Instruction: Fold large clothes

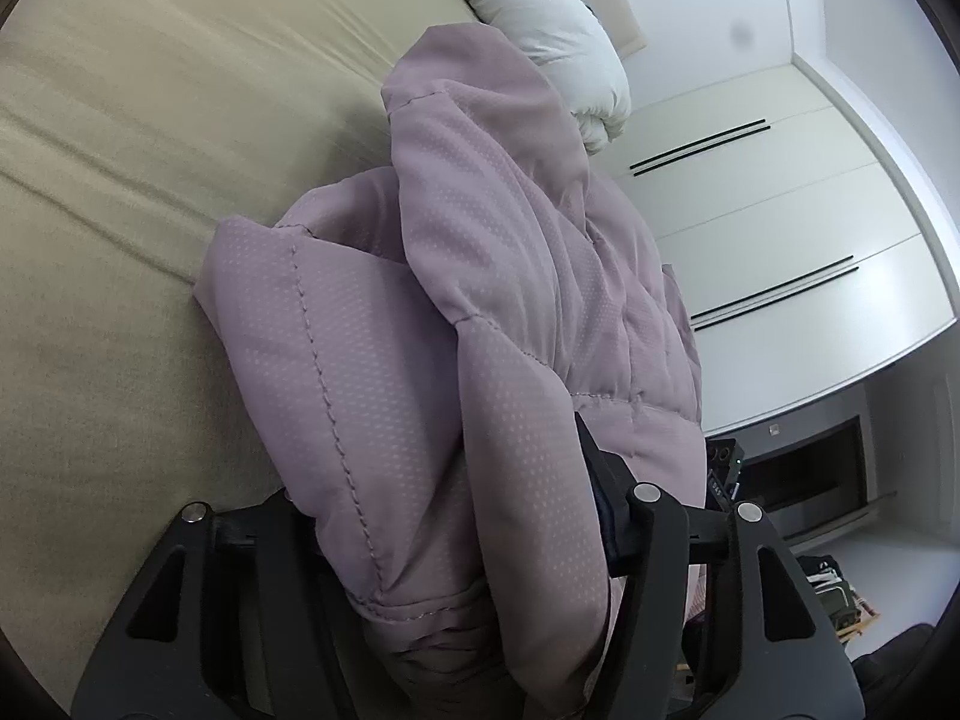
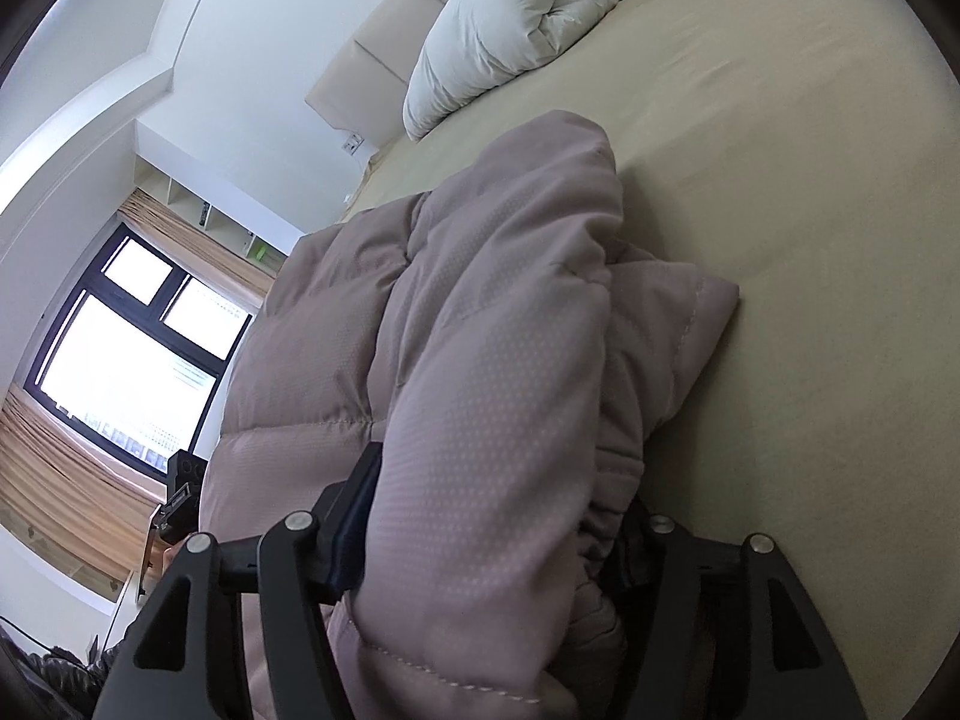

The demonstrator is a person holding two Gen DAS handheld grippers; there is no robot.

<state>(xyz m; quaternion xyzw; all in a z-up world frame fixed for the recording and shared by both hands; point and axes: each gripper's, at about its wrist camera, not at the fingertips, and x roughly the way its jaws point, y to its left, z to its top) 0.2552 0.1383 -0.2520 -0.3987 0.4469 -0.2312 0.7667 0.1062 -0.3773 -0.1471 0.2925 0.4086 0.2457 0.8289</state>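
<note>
My left gripper point(image 1: 432, 516) and right gripper point(image 2: 480, 546) each straddle a bunched fold of the jacket point(image 1: 480, 276) lying doubled on the bed point(image 1: 150, 120), jaws wide, pads seemingly off the cloth; folding looks mostly done, with tidying left.

Puffer jacket point(image 2: 468, 360) on bed point(image 2: 780, 240) near its front edge; duvet point(image 2: 516, 18) bunched behind it at headboard point(image 2: 372, 60) end.
</note>
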